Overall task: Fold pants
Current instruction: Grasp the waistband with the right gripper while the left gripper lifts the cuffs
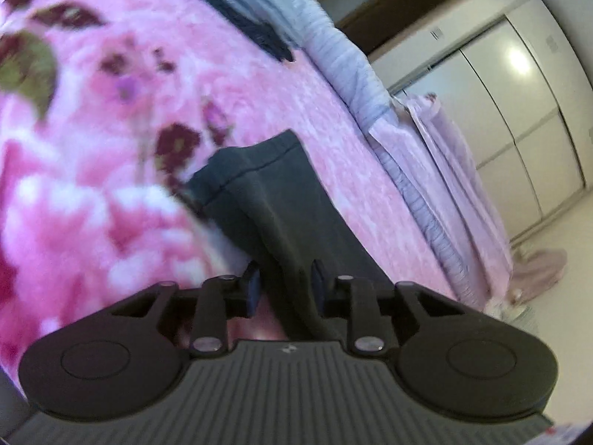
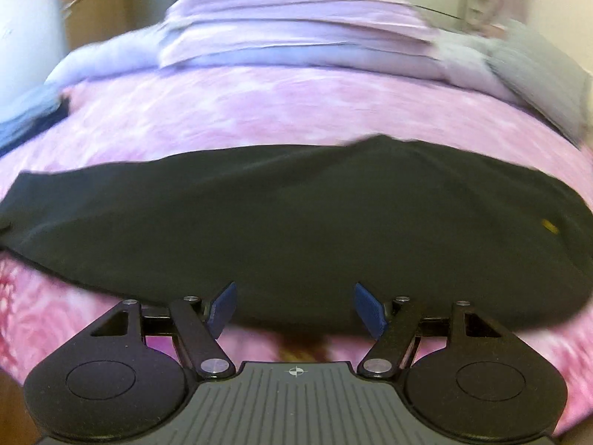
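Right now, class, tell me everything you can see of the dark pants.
The pants are dark, plain, soft cloth, lying lengthwise across a pink flowered blanket. One leg end shows a stitched hem. A fold of cloth is bunched between the left gripper jaws. A small yellow mark sits near one end. The right gripper is open beside them.

The left hand-held gripper [image 1: 283, 283] points forward and downward, rolled to one side so the scene tilts in its view. Its blue pads [image 1: 253, 289] stand narrowly apart with a fold of the dark pants [image 1: 267, 200] between them; whether they press on it is unclear. The right hand-held gripper [image 2: 294, 309] tilts more steeply downward, its jaws spread wide, nothing between them, just short of the pants' near edge.
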### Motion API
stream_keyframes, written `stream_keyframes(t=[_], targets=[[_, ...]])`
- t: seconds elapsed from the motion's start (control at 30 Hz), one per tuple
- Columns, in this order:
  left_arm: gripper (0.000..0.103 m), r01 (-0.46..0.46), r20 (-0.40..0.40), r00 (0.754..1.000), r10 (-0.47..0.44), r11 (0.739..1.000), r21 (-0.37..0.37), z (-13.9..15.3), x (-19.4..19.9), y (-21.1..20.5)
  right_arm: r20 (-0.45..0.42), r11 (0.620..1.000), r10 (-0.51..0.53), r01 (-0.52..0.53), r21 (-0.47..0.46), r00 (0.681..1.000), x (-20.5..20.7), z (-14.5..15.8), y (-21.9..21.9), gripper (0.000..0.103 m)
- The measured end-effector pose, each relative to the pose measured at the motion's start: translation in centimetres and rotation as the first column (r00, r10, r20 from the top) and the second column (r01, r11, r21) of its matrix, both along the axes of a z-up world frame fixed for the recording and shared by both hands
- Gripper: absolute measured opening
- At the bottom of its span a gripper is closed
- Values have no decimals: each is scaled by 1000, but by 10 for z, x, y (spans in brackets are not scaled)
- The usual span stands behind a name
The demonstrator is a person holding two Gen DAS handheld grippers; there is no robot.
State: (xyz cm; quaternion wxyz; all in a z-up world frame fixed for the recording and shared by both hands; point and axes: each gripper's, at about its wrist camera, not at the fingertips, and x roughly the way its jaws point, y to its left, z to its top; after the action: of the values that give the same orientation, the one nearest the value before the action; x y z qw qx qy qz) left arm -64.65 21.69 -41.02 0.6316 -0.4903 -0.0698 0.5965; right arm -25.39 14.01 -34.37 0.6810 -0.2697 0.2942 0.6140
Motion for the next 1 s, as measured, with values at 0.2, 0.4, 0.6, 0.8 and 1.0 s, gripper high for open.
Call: stream_keyframes(t=[0.2,0.4,0.6,0.8,1.0], targets=[[22,29,0,1000,-29,999,-14,-4,-3,11,9,995,95,-96,20,995,-51,-16,82,67],[22,74,-56,996,-73,997,8,-5,-2,10,79,991,96,-102,81,992,-73,-31,149,67],[24,106,-74,992,-104,994,27,-6,0,12,119,988,125,-134,74,985,-79,-47,179,73],[24,125,-88,989,-121,991,37,-5,2,12,121,991,120,-126,42,985,-85,-43,128,74],[26,131,-72,989,-127,990,43,-7,-1,12,65,995,104,-103,-18,992,-86,-40,62,74]])
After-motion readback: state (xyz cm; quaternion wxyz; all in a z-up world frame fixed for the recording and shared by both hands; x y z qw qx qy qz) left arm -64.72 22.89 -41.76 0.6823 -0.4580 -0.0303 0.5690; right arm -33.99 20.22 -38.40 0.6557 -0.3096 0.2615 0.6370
